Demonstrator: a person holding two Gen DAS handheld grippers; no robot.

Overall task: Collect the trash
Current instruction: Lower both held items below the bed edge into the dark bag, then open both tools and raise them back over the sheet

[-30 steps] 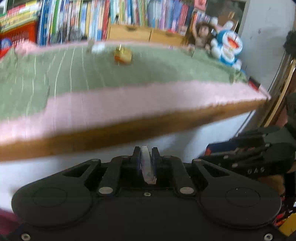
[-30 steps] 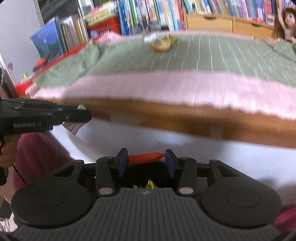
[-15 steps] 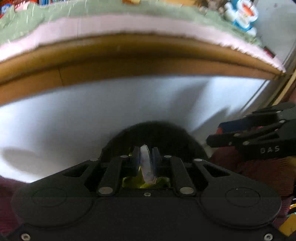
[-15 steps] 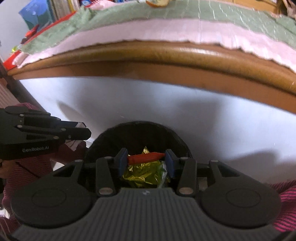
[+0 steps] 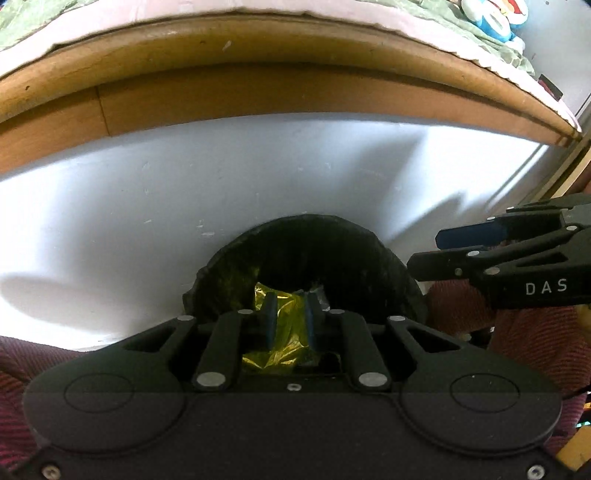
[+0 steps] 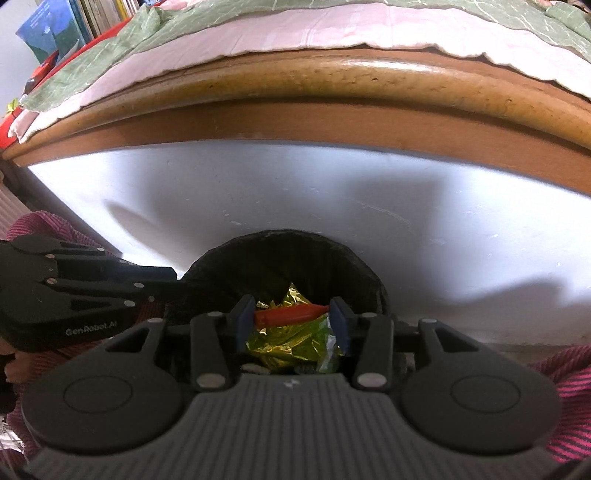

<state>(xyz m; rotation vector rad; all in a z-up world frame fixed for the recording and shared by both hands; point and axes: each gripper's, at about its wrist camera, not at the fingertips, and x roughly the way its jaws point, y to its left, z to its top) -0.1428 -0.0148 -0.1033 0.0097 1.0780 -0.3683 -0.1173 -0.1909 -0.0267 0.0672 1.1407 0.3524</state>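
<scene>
My left tool hangs right over the mouth of the black-lined bin, its blue pads spread apart with nothing between them. Straight below the gap lies the crumpled gold foil wrapper, down inside the bin.

My right tool sits over the same bin, and it is pinching a small red piece of trash crosswise, one end against each pad. Under the red piece I see the gold foil again, with a bit of silvery wrapper beside it on the right.

From the left camera my right tool shows at the right edge, just beside the bin's rim. From the right camera my left tool comes in from the left, its tips at the bin's edge.

The bin stands against a white panel below the wooden edge of the bed, which carries a pink sheet and a green cover. Dark red striped fabric of my clothing fills the lower corners.
</scene>
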